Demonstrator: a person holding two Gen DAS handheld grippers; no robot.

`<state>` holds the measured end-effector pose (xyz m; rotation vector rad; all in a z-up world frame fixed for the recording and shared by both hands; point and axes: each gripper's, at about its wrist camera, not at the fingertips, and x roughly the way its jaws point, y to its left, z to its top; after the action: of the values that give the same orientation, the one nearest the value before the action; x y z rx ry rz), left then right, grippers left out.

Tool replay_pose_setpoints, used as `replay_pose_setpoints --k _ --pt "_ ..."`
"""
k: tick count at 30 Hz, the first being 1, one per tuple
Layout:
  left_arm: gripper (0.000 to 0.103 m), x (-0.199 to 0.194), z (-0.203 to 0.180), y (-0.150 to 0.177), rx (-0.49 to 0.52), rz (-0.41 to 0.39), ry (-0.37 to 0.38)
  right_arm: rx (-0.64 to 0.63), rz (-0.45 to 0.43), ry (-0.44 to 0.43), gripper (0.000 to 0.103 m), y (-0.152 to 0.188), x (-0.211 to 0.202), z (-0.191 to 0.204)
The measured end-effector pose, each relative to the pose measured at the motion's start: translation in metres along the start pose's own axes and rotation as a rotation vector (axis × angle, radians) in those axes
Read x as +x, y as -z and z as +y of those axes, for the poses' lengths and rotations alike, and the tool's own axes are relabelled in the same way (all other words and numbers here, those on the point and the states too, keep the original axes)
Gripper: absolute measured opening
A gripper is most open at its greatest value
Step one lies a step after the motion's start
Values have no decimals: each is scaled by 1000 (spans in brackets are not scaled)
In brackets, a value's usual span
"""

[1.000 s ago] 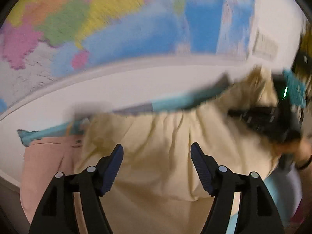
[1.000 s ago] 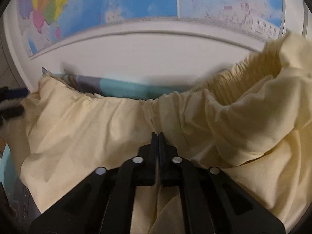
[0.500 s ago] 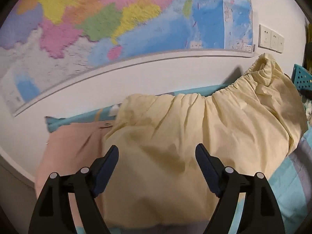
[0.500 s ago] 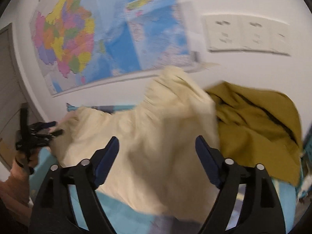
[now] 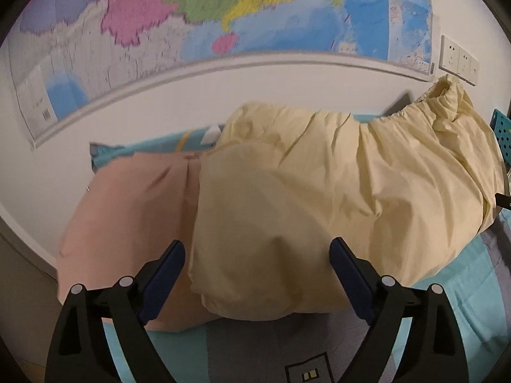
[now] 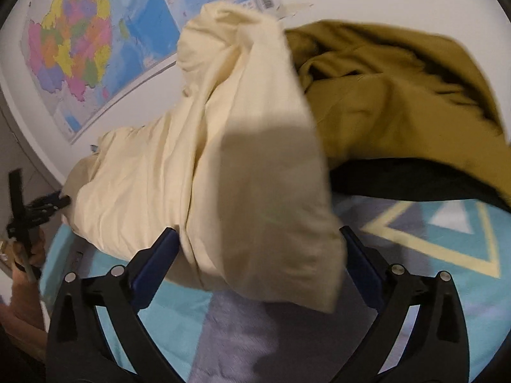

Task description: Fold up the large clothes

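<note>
A pale yellow garment (image 5: 319, 198) with a gathered elastic edge lies bunched on the patterned bed cover, against the wall. My left gripper (image 5: 257, 274) is open and empty, its jaws wide either side of the garment's near edge. The garment also shows in the right wrist view (image 6: 242, 166), heaped and folded over on itself. My right gripper (image 6: 258, 268) is open and empty, with the garment's near corner lying between its jaws. The left gripper (image 6: 41, 207) shows small at the far left of the right wrist view.
A pink folded garment (image 5: 127, 223) lies left of the yellow one, partly under it. A mustard garment (image 6: 399, 95) and a black one (image 6: 415, 182) are piled to the right. The bed cover (image 6: 431, 239) is teal and grey. A wall map (image 5: 223, 9) hangs behind; a teal crate (image 5: 503, 134) stands right.
My right gripper has let go of the yellow garment and opened, then pulled back. The garment has dropped onto the bed. My left gripper stayed open and moved closer to it.
</note>
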<state>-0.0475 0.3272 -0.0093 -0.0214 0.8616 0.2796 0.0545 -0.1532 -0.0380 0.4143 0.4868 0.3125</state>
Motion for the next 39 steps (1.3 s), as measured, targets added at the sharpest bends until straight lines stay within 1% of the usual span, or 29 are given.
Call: replay_pose_setpoints --k 2,4,5,6,7,8,9,11,12,13,14,15,17,19,22,24,26,27,29,30,31,32,33,34,35,36,37,38,39 --pt "90 12 4 8 -26 39 69 4 -10 -19 97 -2 4 0" --pt "91 19 9 15 -53 52 114 18 -16 -43 95 -4 9 -1" --pt "92 20 10 18 -54 45 135 18 -14 -53 89 -4 9 -1" --pt "94 20 11 20 -55 42 147 14 -17 -54 86 -4 9 0" --pt "94 20 11 22 -57 36 169 9 -18 -52 79 -5 8 1" --pt "94 20 9 24 -52 23 187 4 -15 -61 69 -5 8 2" --pt "93 20 7 25 -50 13 194 10 -19 -78 64 -6 7 3" --pt "78 22 3 25 -56 13 181 25 -23 -119 37 -6 4 2" --pt "55 21 2 25 -65 5 150 38 -22 -138 31 -7 2 2" --pt "40 18 3 23 -81 0 156 53 -19 -164 25 -8 -3 3" --pt "34 14 6 22 -110 -2 184 47 -24 -175 20 -10 -9 7" --pt "28 11 8 20 -130 0 204 44 -34 -196 19 -13 -17 12" --pt "23 -2 11 17 -152 -4 223 37 -58 -245 15 -18 -38 21" --pt "20 -18 19 17 -178 -13 272 5 -93 -289 14 -22 -72 36" --pt "20 -44 35 29 -229 -29 392 -11 -136 -336 13 -18 -122 44" --pt "20 -55 43 50 -265 2 468 -2 -135 -323 13 -5 -147 36" --pt "21 -52 44 70 -288 56 505 48 -101 -293 13 13 -154 20" --pt "23 -44 40 84 -284 102 494 84 -62 -262 13 26 -149 7" --pt "26 -27 33 99 -276 172 463 176 19 -195 13 50 -132 -17" --pt "29 -23 30 102 -266 177 448 185 65 -142 13 60 -121 -26" --pt "33 -24 28 101 -256 166 443 233 85 -131 15 69 -111 -39" --pt "37 -26 25 98 -235 152 412 277 78 -156 22 73 -107 -47" --pt "44 -28 21 94 -210 143 365 288 70 -152 29 74 -107 -50" --pt "46 -33 16 89 -180 131 323 277 63 -105 47 72 -109 -50" --pt "46 -40 10 85 -141 118 286 267 56 -62 51 70 -113 -47" --pt "50 -46 8 81 -112 104 261 249 46 -43 52 66 -119 -43" --pt "55 -54 5 76 -73 70 221 216 23 10 53 60 -127 -36" --pt "57 -61 4 72 -54 44 199 190 2 62 58 57 -134 -32" --pt "60 -68 6 66 -54 10 186 162 -26 101 59 51 -142 -24"
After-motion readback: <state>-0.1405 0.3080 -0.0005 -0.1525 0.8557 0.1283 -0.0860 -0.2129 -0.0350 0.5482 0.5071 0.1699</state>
